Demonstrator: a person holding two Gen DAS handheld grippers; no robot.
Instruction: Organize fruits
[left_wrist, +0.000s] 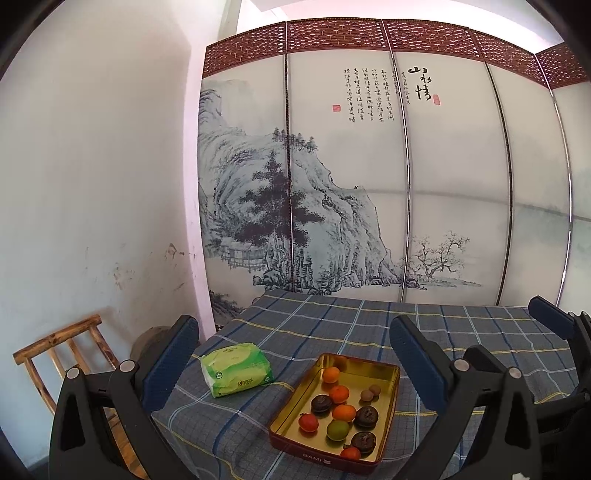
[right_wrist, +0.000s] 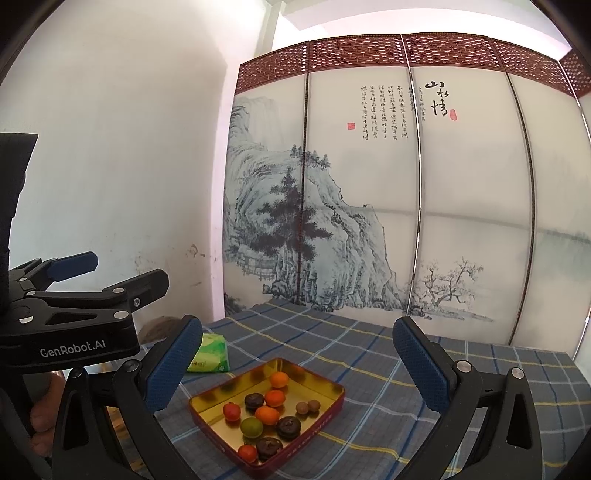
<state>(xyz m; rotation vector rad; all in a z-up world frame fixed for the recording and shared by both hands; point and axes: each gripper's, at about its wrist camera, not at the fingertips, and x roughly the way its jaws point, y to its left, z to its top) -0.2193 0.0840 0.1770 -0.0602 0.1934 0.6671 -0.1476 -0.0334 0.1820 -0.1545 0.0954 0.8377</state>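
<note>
A shallow gold-lined tin (left_wrist: 384, 373) with a dark red outer wall is set on a bench (left_wrist: 332, 325) covered by a blue-grey checked cloth. All the fruit is held inside the tin: three oranges (left_wrist: 339, 393) are lined up down its middle, a green fruit (left_wrist: 337, 430) is placed below them, and two small red fruits (left_wrist: 308, 422) are seen at the near side. Three dark round fruits (left_wrist: 365, 417) and two small brown ones (left_wrist: 370, 393) are also found in the tin, the brown pair touching each other near the right wall. A green pack of tissues (left_wrist: 236, 369) is laid on the cloth just beside the tin, to its left. The left gripper (left_wrist: 293, 363) is held above the near edge of the bench with its blue-padded fingers spread wide and nothing between them. The right gripper (right_wrist: 297, 369) is likewise held over the tin, its fingers spread wide and empty. A painted folding screen (left_wrist: 369, 184) is stood behind the bench, and a wooden chair (left_wrist: 62, 343) is seen at the left by the white wall.
</note>
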